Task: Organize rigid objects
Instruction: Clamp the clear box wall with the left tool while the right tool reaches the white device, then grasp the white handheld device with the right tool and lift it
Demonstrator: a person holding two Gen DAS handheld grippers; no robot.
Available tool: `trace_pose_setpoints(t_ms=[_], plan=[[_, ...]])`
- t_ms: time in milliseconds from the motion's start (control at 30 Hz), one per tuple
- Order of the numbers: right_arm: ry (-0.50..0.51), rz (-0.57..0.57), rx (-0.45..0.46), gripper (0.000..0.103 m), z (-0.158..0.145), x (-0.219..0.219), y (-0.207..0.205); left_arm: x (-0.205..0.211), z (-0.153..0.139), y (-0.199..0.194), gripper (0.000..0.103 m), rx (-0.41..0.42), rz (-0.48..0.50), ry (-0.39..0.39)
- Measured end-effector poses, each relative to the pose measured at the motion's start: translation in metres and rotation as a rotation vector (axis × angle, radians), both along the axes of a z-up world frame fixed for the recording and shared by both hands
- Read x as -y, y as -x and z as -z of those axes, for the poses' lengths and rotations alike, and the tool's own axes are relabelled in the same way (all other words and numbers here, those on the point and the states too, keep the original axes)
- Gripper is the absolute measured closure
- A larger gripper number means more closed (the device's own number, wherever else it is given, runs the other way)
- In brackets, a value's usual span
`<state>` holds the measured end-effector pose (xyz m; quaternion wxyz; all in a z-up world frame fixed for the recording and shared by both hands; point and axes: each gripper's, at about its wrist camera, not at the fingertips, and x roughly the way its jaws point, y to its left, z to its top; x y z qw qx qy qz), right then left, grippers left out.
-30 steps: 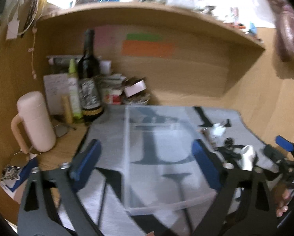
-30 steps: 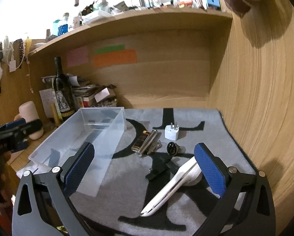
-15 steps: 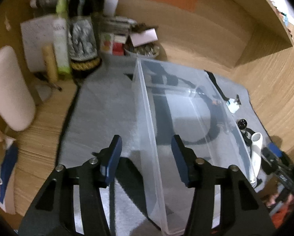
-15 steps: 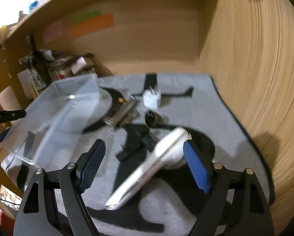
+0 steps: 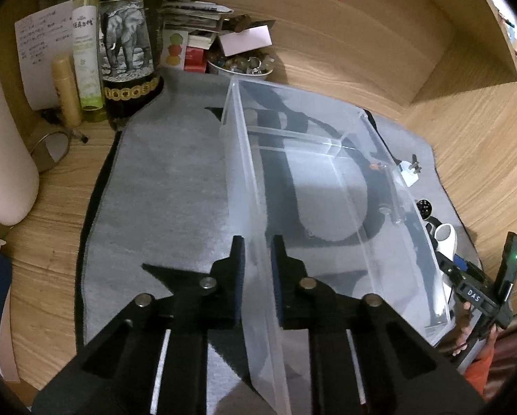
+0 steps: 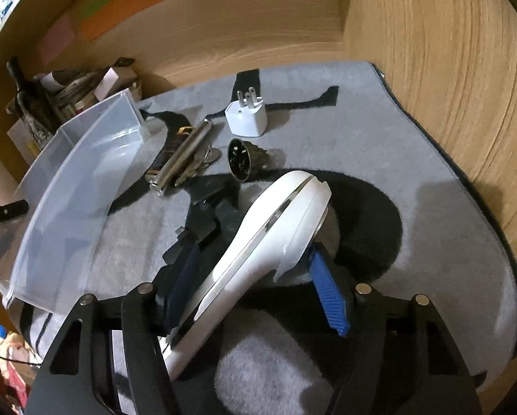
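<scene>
A clear plastic bin (image 5: 331, 186) stands empty on the grey mat; it also shows in the right wrist view (image 6: 75, 186). My left gripper (image 5: 257, 259) is shut on the bin's left wall near its front end. A white handheld device (image 6: 272, 228) lies on the mat and my right gripper (image 6: 255, 276) is closed around its handle. Beyond it lie a metal cylinder with keys (image 6: 184, 159), a white plug adapter (image 6: 246, 117), a round black connector (image 6: 239, 162) and a small black part (image 6: 196, 231).
A dark bottle (image 5: 127, 45), green and yellow tubes (image 5: 85, 65), a pink mug (image 5: 2, 159), papers and a bowl of trinkets (image 5: 241, 65) crowd the back left. A wooden wall (image 6: 448, 86) bounds the mat's right edge.
My left gripper came down over the bin's left wall and closed on it. My right gripper moved forward and down over the white device and closed around its handle.
</scene>
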<state>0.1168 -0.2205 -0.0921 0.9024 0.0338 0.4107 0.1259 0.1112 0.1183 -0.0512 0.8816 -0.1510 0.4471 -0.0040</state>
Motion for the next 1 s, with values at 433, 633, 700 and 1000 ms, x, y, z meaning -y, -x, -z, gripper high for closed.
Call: trace_pose_setpoints(t_ms=[433, 633, 700, 1000], plan=[[-0.022, 0.012, 0.037, 0.071, -0.007, 0.005, -0.005, -0.004, 0.002, 0.000, 0.090, 0.016, -0.037, 0.032], [-0.003, 0.006, 0.111, 0.071, -0.025, 0.001, 0.004, -0.002, 0.003, -0.002, 0.090, 0.016, -0.038, 0.009], [-0.010, -0.001, 0.138, 0.071, -0.035, -0.001, 0.005, -0.002, 0.003, -0.002, 0.090, 0.016, -0.039, 0.005], [-0.017, -0.092, 0.265, 0.071, -0.078, -0.031, 0.009, -0.003, 0.004, -0.005, 0.090, 0.010, -0.043, -0.006]])
